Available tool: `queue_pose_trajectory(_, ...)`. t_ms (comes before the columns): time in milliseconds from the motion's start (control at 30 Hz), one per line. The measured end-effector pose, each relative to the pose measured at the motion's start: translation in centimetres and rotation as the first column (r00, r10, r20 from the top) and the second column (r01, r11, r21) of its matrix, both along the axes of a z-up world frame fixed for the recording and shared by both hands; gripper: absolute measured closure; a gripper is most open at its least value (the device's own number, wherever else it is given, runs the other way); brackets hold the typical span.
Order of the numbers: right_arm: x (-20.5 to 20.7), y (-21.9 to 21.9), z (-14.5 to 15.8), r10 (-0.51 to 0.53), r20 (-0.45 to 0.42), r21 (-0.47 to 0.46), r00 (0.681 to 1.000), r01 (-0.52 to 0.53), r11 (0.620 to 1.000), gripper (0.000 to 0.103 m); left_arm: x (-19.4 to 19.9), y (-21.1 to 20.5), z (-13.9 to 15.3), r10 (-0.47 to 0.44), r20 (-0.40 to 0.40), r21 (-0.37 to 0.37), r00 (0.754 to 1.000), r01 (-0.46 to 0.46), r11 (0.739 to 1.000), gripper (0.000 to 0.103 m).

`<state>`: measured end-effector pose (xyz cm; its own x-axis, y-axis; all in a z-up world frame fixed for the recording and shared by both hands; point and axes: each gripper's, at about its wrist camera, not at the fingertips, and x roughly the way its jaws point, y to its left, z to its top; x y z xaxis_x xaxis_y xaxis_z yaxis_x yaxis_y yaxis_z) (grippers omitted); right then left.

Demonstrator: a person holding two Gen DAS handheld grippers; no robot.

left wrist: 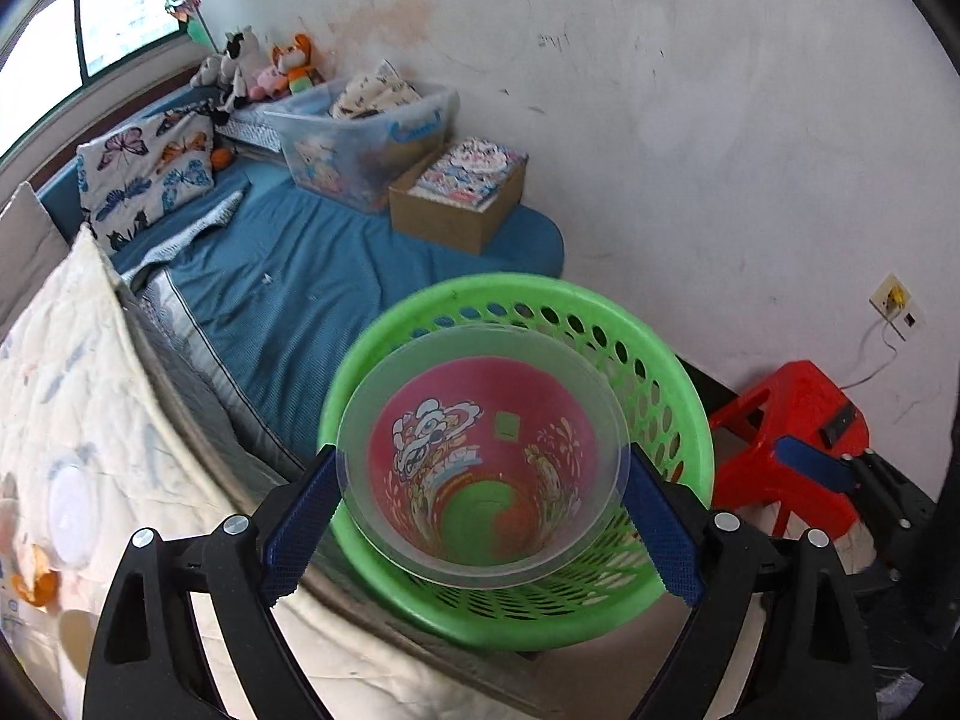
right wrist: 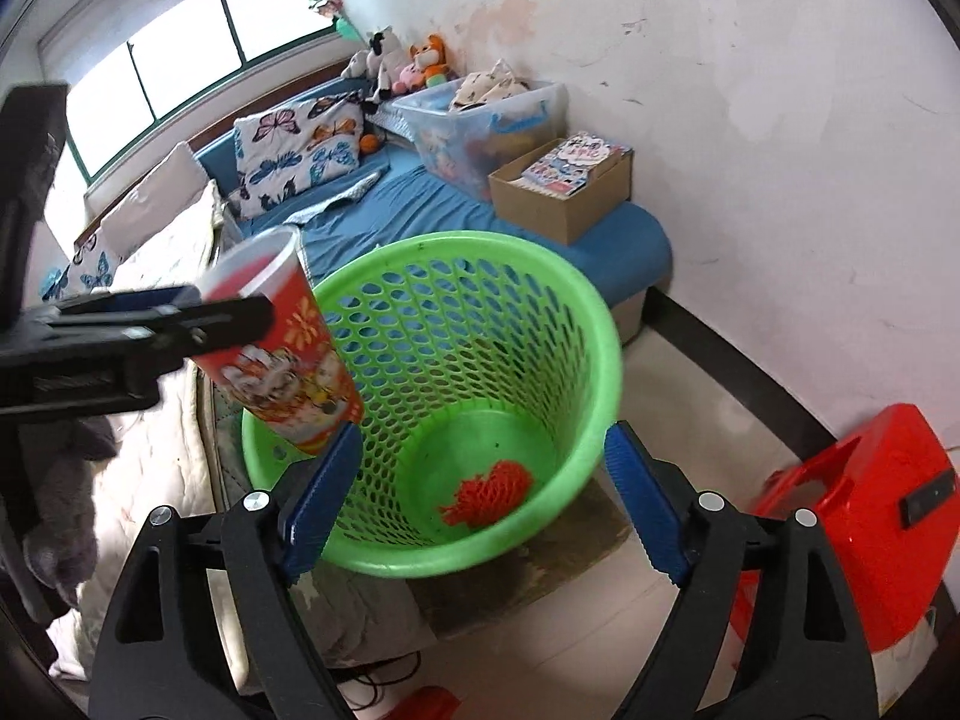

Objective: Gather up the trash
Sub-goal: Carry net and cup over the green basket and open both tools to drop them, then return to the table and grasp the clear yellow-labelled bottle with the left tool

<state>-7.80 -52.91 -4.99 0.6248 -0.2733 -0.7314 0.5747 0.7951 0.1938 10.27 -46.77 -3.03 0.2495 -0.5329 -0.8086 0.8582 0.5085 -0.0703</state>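
Observation:
My left gripper (left wrist: 483, 510) is shut on a clear plastic cup with a red cartoon print (left wrist: 480, 462), seen from its open mouth, over the green perforated basket (left wrist: 666, 372). In the right wrist view the same cup (right wrist: 282, 348) hangs tilted at the basket's left rim (right wrist: 456, 243), gripped by the left gripper's black jaws (right wrist: 180, 315). My right gripper (right wrist: 480, 498) is open and empty above the basket's near side. A red foam net (right wrist: 492, 495) lies on the basket's bottom.
The basket stands on the floor beside a bed with a blue sheet (left wrist: 288, 294) and a cream quilt (left wrist: 78, 420). A cardboard box of books (left wrist: 462, 198) and a clear storage bin (left wrist: 360, 132) sit on the bed. A red plastic stool (right wrist: 858, 510) stands to the right.

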Motion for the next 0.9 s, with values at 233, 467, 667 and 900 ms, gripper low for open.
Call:
queue_pose_trajectory(233,-1.9,-0.6,-0.3,-0.045,0.012,0.024,0.999,0.044,0.999,0.020,-1.3,-0.6,-1.3,-0.017,-0.034,0.031,0.999,0.018,0.999,0.014)
queue_pose_trajectory(467,-2.7,-0.5,-0.4,-0.053,0.020,0.035,0.998,0.053,0.998,0.020,-2.0,-0.2,-0.8,-0.027,-0.040,0.012,0.999,0.027,1.000,0.010)
queue_pose_trajectory(667,-2.5,1.1,0.7,-0.011,0.040,0.027,0.999,0.010,1.000,0.020,-2.3,2.0,1.1,-0.015,-0.031,-0.039,0.999,0.014,0.999,0.010)
queue_pose_trajectory(900,-0.8,4.2,2.5,0.080,0.056,-0.006,0.995,-0.079,0.997,0.018,-2.1,7.6,4.6,0.049,0.026,-0.121,0.998,-0.046,0.992,0.010)
